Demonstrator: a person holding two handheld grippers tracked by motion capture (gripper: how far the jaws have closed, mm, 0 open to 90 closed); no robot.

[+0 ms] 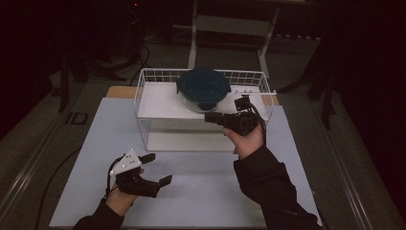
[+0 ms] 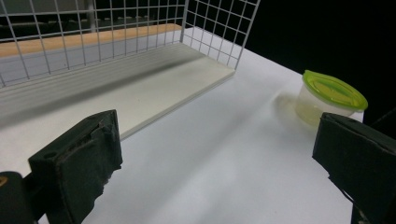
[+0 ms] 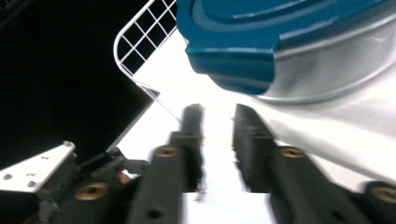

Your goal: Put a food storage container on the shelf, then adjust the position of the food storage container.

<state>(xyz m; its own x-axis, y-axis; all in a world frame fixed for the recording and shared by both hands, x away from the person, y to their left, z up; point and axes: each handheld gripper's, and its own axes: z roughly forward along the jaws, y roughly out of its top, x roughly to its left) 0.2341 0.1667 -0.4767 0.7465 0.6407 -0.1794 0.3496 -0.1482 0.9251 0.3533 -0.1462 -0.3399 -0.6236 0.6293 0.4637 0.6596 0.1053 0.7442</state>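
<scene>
A glass container with a blue lid [image 1: 203, 88] stands on the top shelf of a white wire rack [image 1: 140, 96]. My right gripper [image 1: 208, 117] is just in front of the container and points left. In the right gripper view its jaws [image 3: 218, 116] stand a narrow gap apart with nothing between them, right below the blue lid [image 3: 261, 42]. My left gripper [image 1: 158, 168] rests low at the front left, wide open and empty [image 2: 219, 140]. A small tub with a green lid [image 2: 332, 95] stands on the white mat ahead of it.
The rack's lower white board [image 2: 140, 88] lies on the mat [image 1: 201, 187], with its wire wall [image 2: 210, 28] behind. A metal stand [image 1: 230, 28] rises beyond the table. The surroundings are dark.
</scene>
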